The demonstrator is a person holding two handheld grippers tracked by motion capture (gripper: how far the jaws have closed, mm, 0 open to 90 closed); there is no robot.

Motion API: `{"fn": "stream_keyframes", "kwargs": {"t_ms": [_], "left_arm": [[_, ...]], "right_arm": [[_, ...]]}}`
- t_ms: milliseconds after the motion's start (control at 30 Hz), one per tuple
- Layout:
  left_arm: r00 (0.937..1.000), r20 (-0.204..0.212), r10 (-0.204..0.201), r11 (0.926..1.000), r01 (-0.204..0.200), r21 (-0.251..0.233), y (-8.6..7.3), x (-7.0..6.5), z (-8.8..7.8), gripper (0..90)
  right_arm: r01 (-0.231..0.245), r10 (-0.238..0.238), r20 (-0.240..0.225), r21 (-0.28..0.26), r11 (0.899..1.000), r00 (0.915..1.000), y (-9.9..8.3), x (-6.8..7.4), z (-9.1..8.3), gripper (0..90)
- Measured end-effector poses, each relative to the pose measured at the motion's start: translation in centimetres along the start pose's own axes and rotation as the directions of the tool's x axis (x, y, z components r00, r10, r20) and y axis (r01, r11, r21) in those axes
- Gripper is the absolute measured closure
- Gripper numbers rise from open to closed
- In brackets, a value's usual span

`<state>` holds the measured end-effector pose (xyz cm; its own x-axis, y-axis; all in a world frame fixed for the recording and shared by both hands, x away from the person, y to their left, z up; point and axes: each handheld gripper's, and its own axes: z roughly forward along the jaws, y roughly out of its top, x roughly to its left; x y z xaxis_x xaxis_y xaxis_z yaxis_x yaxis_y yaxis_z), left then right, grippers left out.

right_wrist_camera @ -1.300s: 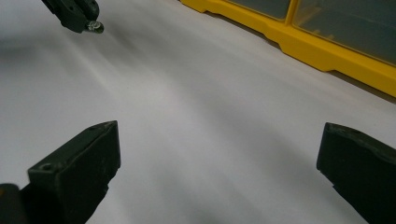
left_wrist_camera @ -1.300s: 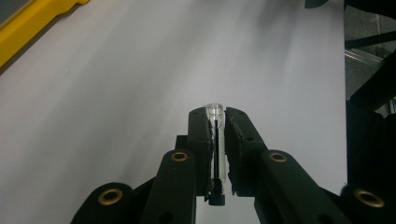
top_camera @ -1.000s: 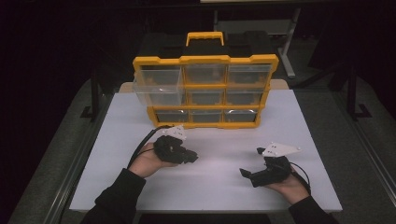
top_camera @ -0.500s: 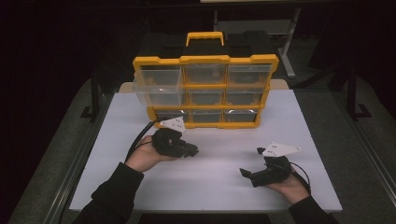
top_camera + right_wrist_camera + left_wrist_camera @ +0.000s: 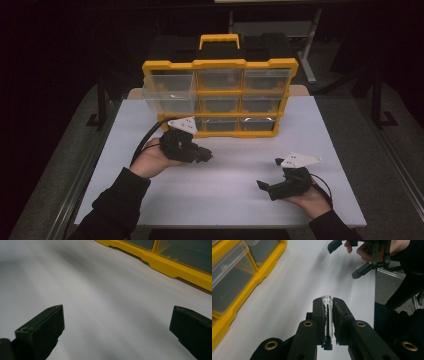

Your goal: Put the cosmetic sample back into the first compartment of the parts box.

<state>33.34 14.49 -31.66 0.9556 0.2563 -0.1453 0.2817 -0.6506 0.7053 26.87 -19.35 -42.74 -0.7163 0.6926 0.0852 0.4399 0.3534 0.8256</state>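
Left tool [image 5: 327,322] – clamped clear vial [image 5: 327,315]

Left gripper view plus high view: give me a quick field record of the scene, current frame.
left gripper: shut on clear tube
clear tube: thin, transparent, dark rod inside, open end away from the camera
right gripper: open, holding nothing, low over the table
table: white top
drawer organizer: yellow frame, clear drawers, stands upright at the far side; upper left drawer pulled out
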Motion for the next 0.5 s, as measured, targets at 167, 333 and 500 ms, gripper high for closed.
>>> {"fn": "stream_keyframes", "kwargs": {"t_ms": [167,333,500], "left_arm": [[1.0,0.003,0.009,1.0,-0.009,0.002,0.8,-0.1,-0.7,80.5],[0.9997,-0.001,0.024,0.9997,-0.024,0.001,1.9,-0.2,-1.7,80.5],[0.9993,0.008,0.036,0.9993,-0.036,-0.004,2.8,-0.2,-2.4,80.5]], "right_arm": [[0.0,0.0,0.0,-0.002,1.0,1.0,0.0,0.0,0.0,0.0],[-0.001,0.001,0.0,-0.001,1.0,1.0,0.0,0.0,0.0,0.0],[-0.002,0.002,0.0,-0.001,1.0,1.0,0.0,0.0,0.0,0.0]]}}
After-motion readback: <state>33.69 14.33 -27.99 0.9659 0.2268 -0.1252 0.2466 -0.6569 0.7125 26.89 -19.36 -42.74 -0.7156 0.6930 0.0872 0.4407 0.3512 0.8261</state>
